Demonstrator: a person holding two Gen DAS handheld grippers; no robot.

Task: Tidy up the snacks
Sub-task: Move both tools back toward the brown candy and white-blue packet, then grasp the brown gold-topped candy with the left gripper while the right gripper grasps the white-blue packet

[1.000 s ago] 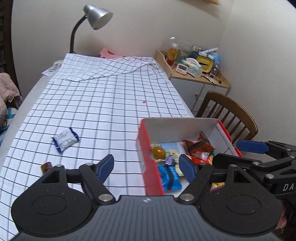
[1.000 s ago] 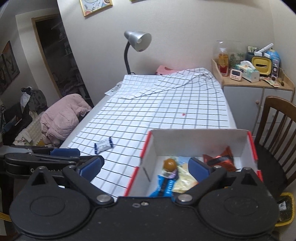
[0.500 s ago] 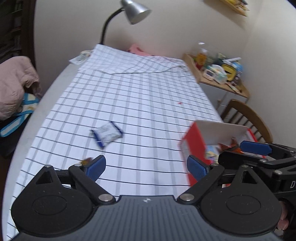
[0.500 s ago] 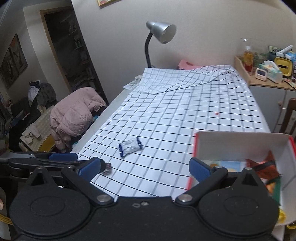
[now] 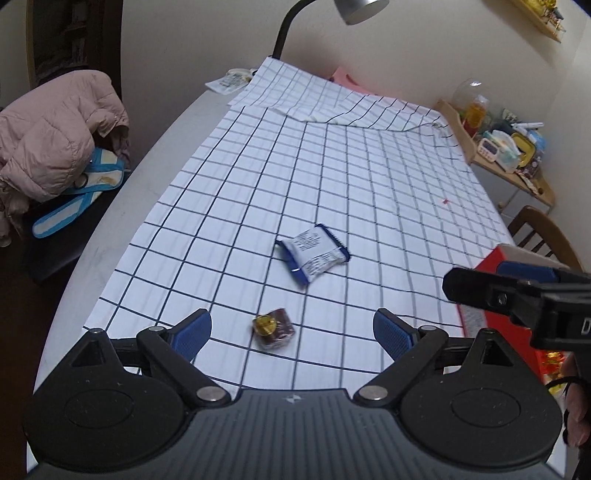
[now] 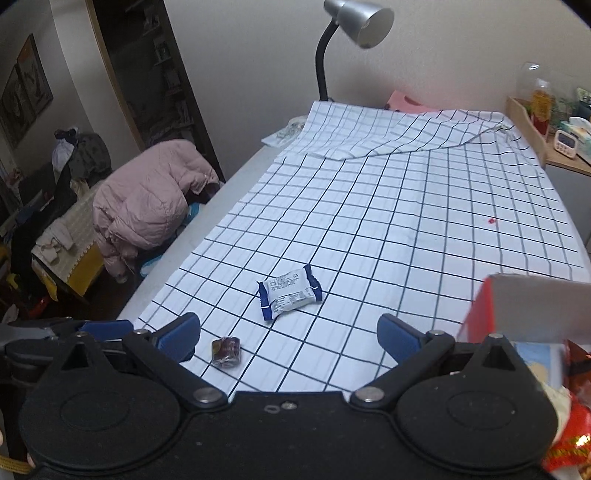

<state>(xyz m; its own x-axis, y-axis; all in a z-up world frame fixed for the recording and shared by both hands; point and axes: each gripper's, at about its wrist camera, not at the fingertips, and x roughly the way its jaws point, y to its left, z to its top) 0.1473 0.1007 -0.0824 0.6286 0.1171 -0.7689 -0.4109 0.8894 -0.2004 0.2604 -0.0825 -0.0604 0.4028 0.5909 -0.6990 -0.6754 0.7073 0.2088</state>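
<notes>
Where the checked tablecloth (image 5: pixel 332 184) covers the long table (image 5: pixel 122 229), it carries every loose item in both views, its far end folded back beneath the desk lamp (image 6: pixel 354 22). A pink padded jacket (image 6: pixel 147 199) lies heaped beside the table's left edge. At the right edge of the cloth stands the red-sided snack box (image 6: pixel 517 314), its interior showing several wrappers in the right wrist view, among them a red one (image 6: pixel 576 424).

The left gripper (image 5: pixel 291 328) hovers over the near end of the cloth with its blue-padded jaws spread wide and nothing between them. The right gripper (image 6: pixel 288 332) is likewise spread wide and empty, positioned just left of the box; its dark body and one blue pad also appear at the right margin of the left wrist view.

A white-and-blue snack packet (image 5: pixel 313 254) lies flat on the cloth, apart from both grippers and well left of the box. Nearer the camera, a small dark wrapped candy (image 5: pixel 274 328) with a gold end rests on the cloth, framed between the left gripper's fingers but touching neither.
</notes>
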